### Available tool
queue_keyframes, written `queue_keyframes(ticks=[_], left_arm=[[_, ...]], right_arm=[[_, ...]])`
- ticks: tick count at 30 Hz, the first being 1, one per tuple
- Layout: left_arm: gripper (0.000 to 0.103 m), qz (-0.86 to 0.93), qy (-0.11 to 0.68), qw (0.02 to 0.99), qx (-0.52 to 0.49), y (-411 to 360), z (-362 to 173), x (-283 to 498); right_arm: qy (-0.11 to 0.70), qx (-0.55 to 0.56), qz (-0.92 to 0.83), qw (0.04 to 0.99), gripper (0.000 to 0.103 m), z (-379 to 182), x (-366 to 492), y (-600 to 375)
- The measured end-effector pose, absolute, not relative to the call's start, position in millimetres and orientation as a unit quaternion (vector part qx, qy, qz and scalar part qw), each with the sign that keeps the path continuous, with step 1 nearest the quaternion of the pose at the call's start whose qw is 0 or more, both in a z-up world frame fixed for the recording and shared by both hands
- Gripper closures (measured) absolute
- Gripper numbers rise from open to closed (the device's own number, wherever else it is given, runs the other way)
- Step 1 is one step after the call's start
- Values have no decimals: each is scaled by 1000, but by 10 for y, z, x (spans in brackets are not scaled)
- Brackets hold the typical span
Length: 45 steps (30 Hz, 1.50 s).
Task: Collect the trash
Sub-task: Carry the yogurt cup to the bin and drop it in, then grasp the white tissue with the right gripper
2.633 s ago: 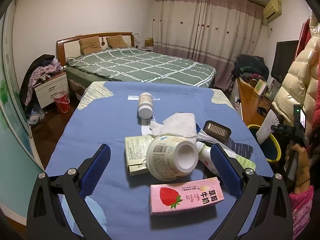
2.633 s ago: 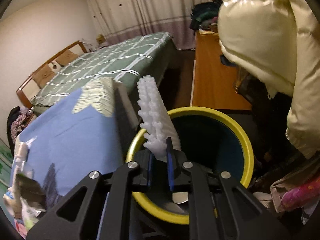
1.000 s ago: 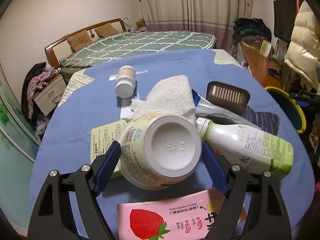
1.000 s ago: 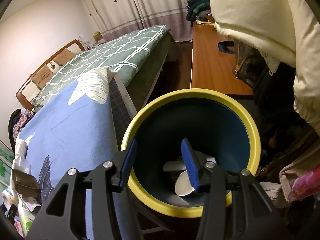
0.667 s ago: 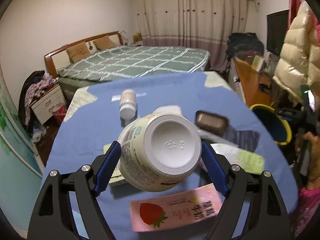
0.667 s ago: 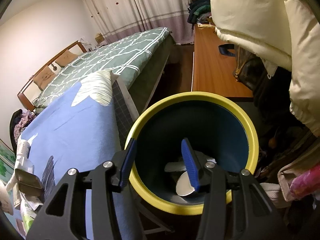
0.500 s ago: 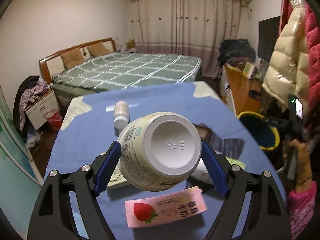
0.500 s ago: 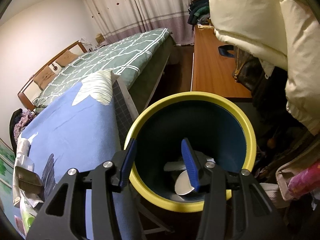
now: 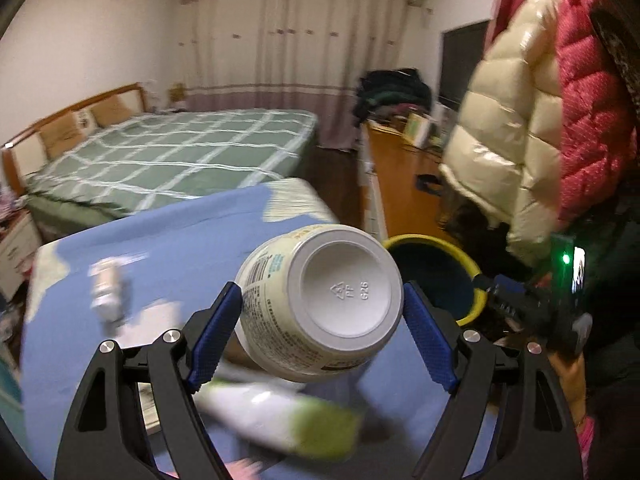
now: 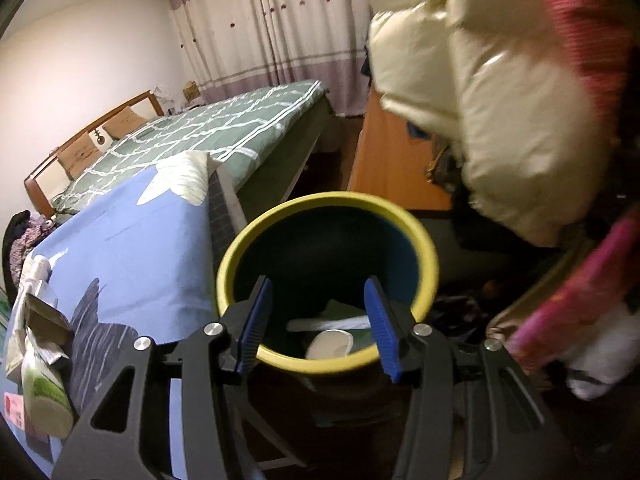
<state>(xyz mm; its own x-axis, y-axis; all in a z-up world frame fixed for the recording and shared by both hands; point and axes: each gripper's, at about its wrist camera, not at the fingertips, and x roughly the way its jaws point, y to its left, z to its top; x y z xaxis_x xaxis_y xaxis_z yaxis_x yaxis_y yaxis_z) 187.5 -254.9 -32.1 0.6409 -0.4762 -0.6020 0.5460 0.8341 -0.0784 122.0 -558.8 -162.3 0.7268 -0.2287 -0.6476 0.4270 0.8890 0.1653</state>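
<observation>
My left gripper point(image 9: 320, 332) is shut on a pale cup point(image 9: 320, 304), white base toward the camera, held in the air above the blue table point(image 9: 168, 248). The yellow-rimmed bin point(image 9: 440, 276) stands just beyond it to the right. My right gripper point(image 10: 318, 320) is open and empty, held over the near rim of the bin point(image 10: 326, 280); white scraps lie inside it. A green-and-white bottle point(image 9: 276, 416), blurred, lies on the table under the cup and also shows in the right wrist view point(image 10: 44, 396).
A small white bottle point(image 9: 106, 288) and a tissue lie on the table. A brown tray point(image 10: 46, 320) and a pink carton point(image 10: 12, 404) lie near the table's left. A green bed point(image 9: 168, 160), wooden desk point(image 10: 392, 168) and hanging puffer jackets point(image 9: 520, 120) surround the bin.
My left gripper closed on the cup, lifted it off the table and swung it right toward the bin. My right gripper released the white foam piece into the bin, opened wider and drew back.
</observation>
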Motion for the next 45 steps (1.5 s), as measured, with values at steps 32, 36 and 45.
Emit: queue_keyframes(ticks=[32,36,45], left_arm=[[5,-303,306,901,53,-3373,-285,2039],[5,-239,287,927,36,-2459,-179,1761],[5,-54,265,963,-9,-691,-230,1305]], right_arm=[[340,151,-155,915,49,-1776,888,-5569],[342,124,-119,924,49,-1681,1069,-5208],[335,70,1,940,49,-1318,1580,-4066]])
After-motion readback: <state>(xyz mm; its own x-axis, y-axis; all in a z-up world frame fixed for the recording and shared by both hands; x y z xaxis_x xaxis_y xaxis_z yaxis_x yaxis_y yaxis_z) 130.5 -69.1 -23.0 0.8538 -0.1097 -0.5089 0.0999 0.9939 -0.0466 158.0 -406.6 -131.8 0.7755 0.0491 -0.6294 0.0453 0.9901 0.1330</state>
